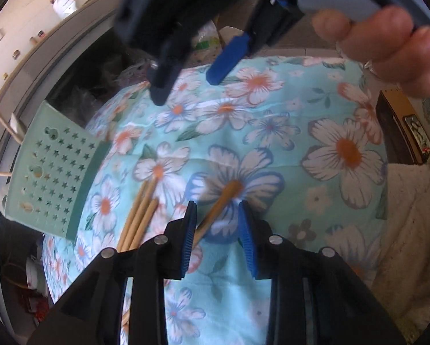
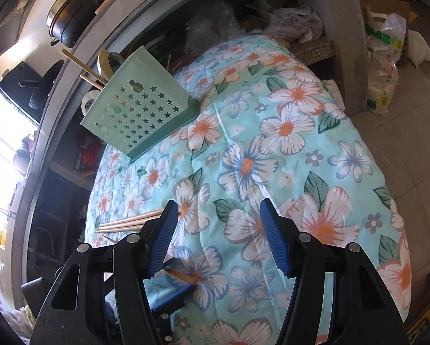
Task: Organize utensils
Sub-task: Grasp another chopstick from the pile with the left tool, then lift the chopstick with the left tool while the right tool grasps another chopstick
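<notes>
Now left gripper [image 1: 218,215] jaws parted, straddling loose chopstick [image 1: 219,205] on floral cloth [image 1: 272,132], not clamped. Right gripper [image 2: 218,224] wide, empty. I center, squeeze, carry toward green holder [image 1: 54,169] far left.

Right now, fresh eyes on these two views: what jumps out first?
The turquoise floral cloth fills both views. At its far left edge sits a mint-green utensil holder punched with star holes, chopsticks poking out of its top. Nearer, a loose bundle of wooden chopsticks lies on the cloth, and one single chopstick runs between the pads of the left gripper, with no squeeze visible; the right gripper hangs open above bare cloth.
</notes>
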